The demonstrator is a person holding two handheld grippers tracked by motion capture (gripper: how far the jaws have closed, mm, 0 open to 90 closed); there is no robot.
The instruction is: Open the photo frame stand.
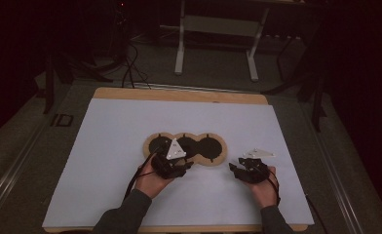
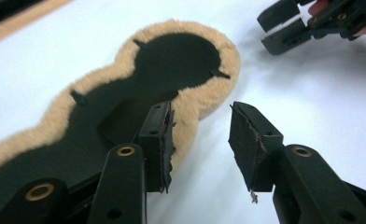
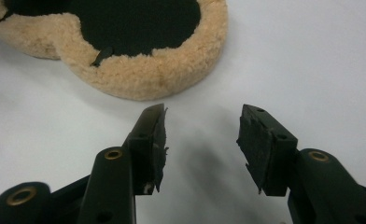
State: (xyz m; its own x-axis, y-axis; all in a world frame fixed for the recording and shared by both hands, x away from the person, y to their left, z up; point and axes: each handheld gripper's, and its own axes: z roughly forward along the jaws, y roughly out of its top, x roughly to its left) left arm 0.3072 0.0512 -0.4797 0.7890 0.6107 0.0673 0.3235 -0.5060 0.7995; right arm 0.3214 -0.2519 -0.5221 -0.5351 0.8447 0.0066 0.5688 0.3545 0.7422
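Fleece-edged black three-lobed pad [image 1: 185,148] lies flat mid-tabletop [image 1: 106,146] | our left tongs [image 2: 197,135] gape wide astride its near rim, ready to pinch | right tongs [image 3: 202,140] wide, empty, just beside its end lobe.

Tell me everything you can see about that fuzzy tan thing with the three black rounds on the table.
The fuzzy tan piece is flat, shaped like three joined circles in a row. A woolly tan border rings a black, matte inner surface with small black tabs at its edge. It lies flat on the white table cover. The left hand-held gripper, jaws open, straddles its near fleecy edge; whether a jaw touches is unclear. The right hand-held gripper sits open beside it, apart.
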